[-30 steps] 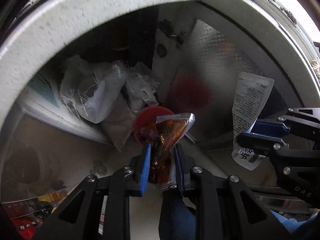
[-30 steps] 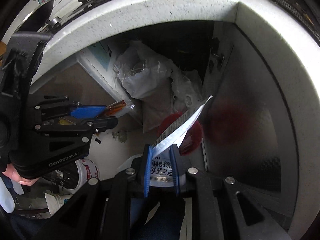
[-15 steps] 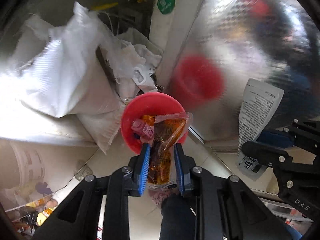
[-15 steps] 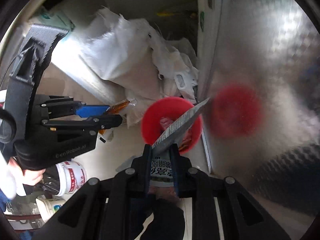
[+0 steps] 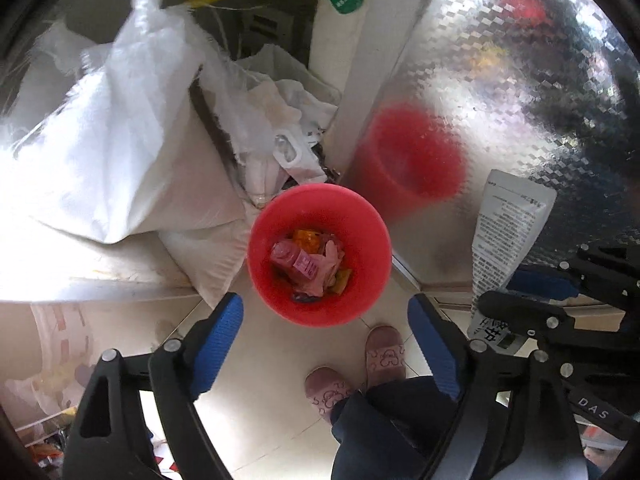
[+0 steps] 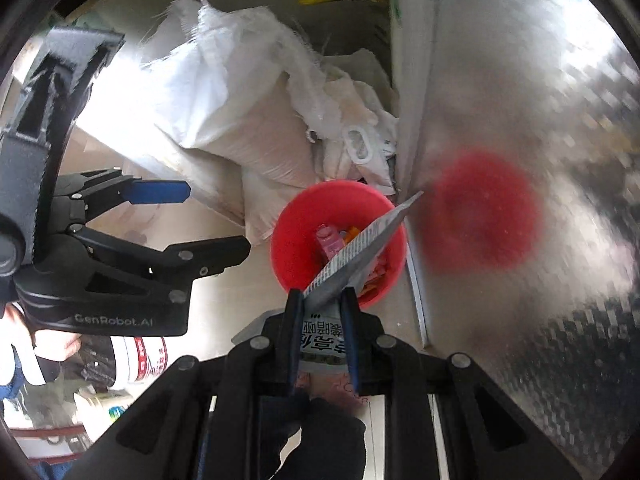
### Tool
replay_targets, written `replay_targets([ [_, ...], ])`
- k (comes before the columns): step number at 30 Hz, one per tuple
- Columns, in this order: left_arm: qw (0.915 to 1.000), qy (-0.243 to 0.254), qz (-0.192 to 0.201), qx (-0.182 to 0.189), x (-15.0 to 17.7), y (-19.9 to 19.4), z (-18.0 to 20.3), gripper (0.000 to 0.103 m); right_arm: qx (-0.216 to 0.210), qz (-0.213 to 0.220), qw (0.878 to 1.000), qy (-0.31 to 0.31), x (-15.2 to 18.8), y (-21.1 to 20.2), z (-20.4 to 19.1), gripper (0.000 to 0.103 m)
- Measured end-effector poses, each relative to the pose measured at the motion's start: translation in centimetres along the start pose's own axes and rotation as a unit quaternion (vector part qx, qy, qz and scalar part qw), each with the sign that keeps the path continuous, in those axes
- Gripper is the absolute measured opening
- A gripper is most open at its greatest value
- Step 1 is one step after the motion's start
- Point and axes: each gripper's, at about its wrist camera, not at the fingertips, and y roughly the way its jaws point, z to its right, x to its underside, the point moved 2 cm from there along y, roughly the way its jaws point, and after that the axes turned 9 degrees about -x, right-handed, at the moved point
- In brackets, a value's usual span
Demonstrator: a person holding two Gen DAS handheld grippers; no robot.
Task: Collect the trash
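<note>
Fingers of the left gripper (image 5: 324, 344) are opening above the red bin (image 5: 319, 255) with nothing between them; fingers of the right gripper (image 6: 322, 336) clamp a printed wrapper (image 6: 356, 252) slanted over the bin's rim, positioned so release drops it inside

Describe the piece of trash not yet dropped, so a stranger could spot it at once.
Find the shiny metal panel and the red bin standing on the floor at its foot. Just above the bin, the right gripper pinches a flat silver-white wrapper printed with black text; the bin's trash is pink and orange.
</note>
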Motion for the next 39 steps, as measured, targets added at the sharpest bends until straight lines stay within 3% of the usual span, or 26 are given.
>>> replay_targets([
  [10, 0.9978, -0.062, -0.009, -0.022, 2.3, 0.6, -3.2, 0.083, -0.011, -0.028, 0.997, -0.066, -0.9, 2.6, -2.0, 0.019],
  [14, 0.9963, -0.079, -0.007, -0.033, 2.8, 0.8, -4.4, 0.083, 0.0, -0.038, 0.996, -0.086, -1.2, 3.4, -2.5, 0.019],
  [18, 0.995, -0.091, -0.003, -0.042, 3.2, 1.0, -5.2, 0.083, 0.039, -0.036, 0.992, -0.117, -1.8, 4.1, -3.0, 0.019],
  [23, 0.9941, -0.097, 0.003, -0.047, 3.3, 0.8, -5.9, 0.083, 0.042, -0.041, 0.991, -0.117, -2.1, 4.2, -3.2, 0.02],
  [27, 0.9942, -0.099, 0.008, -0.042, 3.6, -0.7, -5.9, 0.083, 0.044, -0.03, 0.993, -0.103, -1.9, 2.8, -4.0, 0.04],
  [33, 0.9962, -0.081, 0.009, -0.03, 4.2, -4.9, -5.1, 0.083, 0.058, -0.015, 0.995, -0.083, -1.4, -1.1, -6.0, 0.041],
  [36, 0.9973, -0.066, 0.016, -0.026, 4.4, -8.3, -4.5, 0.083, 0.084, -0.005, 0.993, -0.081, -1.2, -4.3, -7.5, 0.041],
  [39, 0.9981, -0.051, 0.024, -0.025, 4.5, -12.3, -3.7, 0.083, 0.104, 0.015, 0.992, -0.073, -1.0, -8.2, -9.1, 0.047],
])
